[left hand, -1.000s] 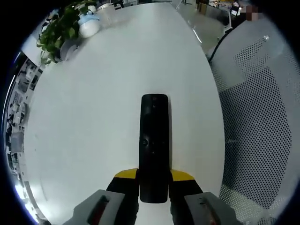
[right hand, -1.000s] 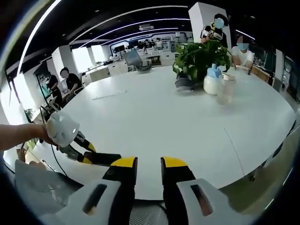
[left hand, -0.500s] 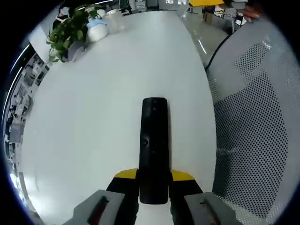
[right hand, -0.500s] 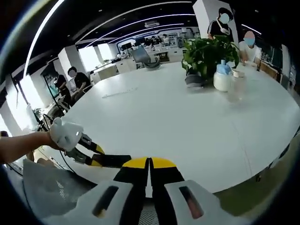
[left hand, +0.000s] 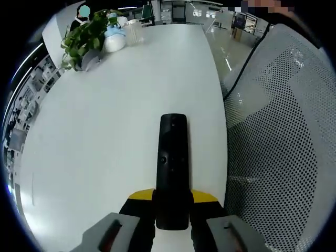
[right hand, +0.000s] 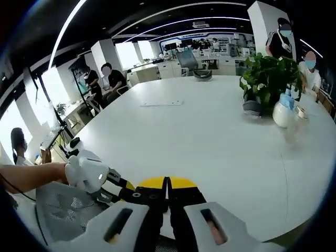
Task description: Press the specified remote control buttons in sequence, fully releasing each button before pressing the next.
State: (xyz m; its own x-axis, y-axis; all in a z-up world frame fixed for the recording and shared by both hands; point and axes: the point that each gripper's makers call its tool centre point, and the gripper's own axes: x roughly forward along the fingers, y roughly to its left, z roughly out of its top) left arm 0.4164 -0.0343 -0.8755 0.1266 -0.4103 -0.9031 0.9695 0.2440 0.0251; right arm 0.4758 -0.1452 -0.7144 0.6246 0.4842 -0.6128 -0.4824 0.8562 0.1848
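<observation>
Left gripper view: left tongs (left hand: 172, 202) clamped on the near end of the black remote control (left hand: 172, 165), yellow tips flanking its lower part at 6 o'clock; remote running straight up toward 12 o'clock above the white tabletop (left hand: 105, 115), far end free, whether resting on the surface or held just over it cannot be told; small round button visible mid-body. Open white surface to 9 and 12 o'clock of the remote; tabletop edge curving down the 3 o'clock side, fairly near the remote; beyond that edge a mesh chair back (left hand: 283, 157). Potted plant (left hand: 86, 37) and a white bottle (left hand: 114, 39) with a clear jar beside it well apart at 11 o'clock, near the far rim.

Right gripper view: right tongs (right hand: 167, 185) closed tip to tip, nothing between them, at 6 o'clock over the near edge of the tabletop (right hand: 199, 136); left tongs (right hand: 123, 190) at 8 o'clock just beside them, gripped by a hand (right hand: 31, 176) from 9 o'clock; remote hidden behind the yellow tips here. Broad bare surface toward 12 o'clock; plant (right hand: 268, 79) and bottle (right hand: 282, 113) at 2 o'clock; paper strip (right hand: 161, 103) at 12 o'clock; seated people beyond the far edge.
</observation>
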